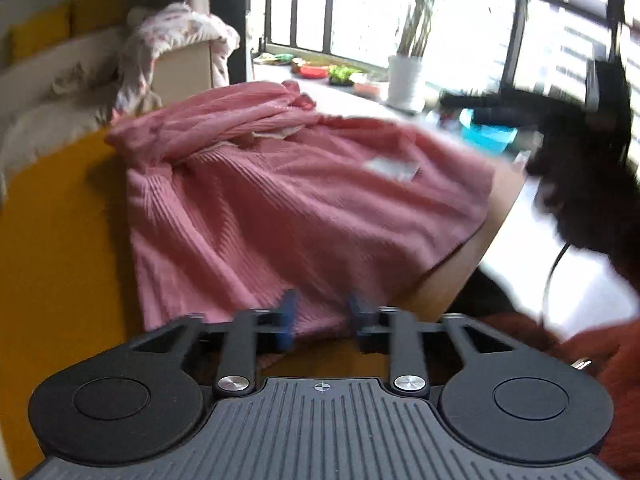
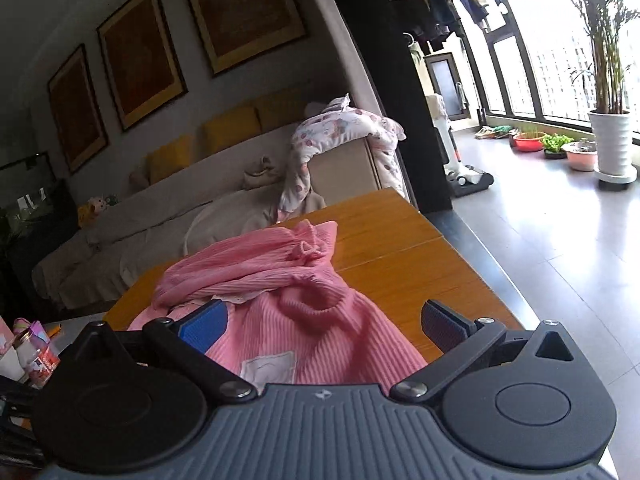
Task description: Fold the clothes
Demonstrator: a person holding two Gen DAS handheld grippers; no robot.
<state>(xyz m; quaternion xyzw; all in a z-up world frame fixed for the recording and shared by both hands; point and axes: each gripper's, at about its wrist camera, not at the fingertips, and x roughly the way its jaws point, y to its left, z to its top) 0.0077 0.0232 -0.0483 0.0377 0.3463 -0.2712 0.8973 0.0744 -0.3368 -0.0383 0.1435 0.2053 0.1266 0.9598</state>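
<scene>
A pink ribbed sweater [image 1: 280,200] lies spread on the orange wooden table [image 1: 60,240], its sleeves bunched at the far end. My left gripper [image 1: 324,316] hovers at the sweater's near hem. Its blue pads stand apart with the hem's edge between them, not pressed. In the right wrist view the sweater [image 2: 320,320] shows its collar and a white label [image 2: 268,364]. My right gripper [image 2: 324,328] is wide open low over the collar end, gripping nothing. Its black housing [image 1: 580,152] shows blurred at the right of the left wrist view.
The table edge [image 2: 480,280] drops to a tiled floor on the right. A beige sofa [image 2: 160,216] with a floral blanket [image 2: 340,128] lies beyond. A white plant pot [image 2: 612,144], bowls [image 2: 528,142] and a vacuum [image 2: 460,160] stand by the window. A red sleeve [image 1: 600,360] is at lower right.
</scene>
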